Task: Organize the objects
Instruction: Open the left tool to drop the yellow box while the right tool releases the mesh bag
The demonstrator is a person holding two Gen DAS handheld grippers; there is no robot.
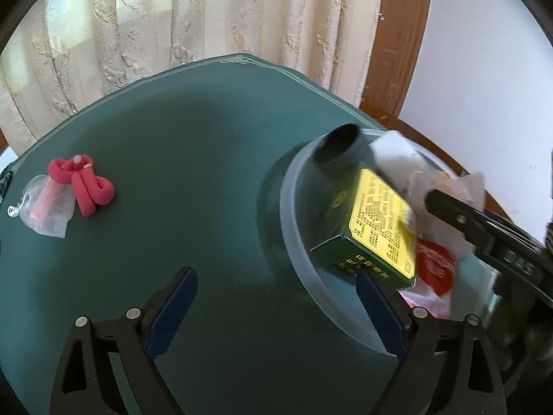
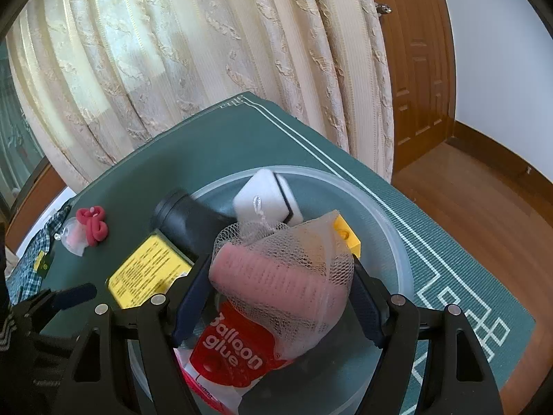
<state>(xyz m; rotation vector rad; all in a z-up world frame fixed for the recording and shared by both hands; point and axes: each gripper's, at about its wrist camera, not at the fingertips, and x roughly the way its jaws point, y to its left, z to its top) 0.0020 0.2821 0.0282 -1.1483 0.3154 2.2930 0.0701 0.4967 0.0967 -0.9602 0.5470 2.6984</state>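
Note:
A translucent round bin [image 1: 293, 228] stands on the green mat [image 1: 172, 155]. In it lie a green box with a yellow label [image 1: 380, 221], a black cylinder [image 1: 338, 148] and a red "Balloon glue" packet [image 2: 228, 349]. The box leans on the bin's near rim, blurred. My left gripper [image 1: 276, 297] is open, its right fingertip just in front of the box's lower corner, with nothing between the pads. My right gripper [image 2: 276, 297] is shut on a white mesh bag [image 2: 287, 252] holding a pink ribbed item, above the bin [image 2: 380, 200]. Red foam curlers [image 1: 86, 183] lie far left on the mat.
A clear pouch [image 1: 48, 211] lies beside the curlers. A white case [image 2: 262, 197] and a yellow block [image 2: 345, 235] sit at the bin's back. Plaid cloth [image 2: 27, 266] hangs at the mat's left edge. A cream curtain [image 2: 207, 69] and a wooden door [image 2: 414, 86] stand behind.

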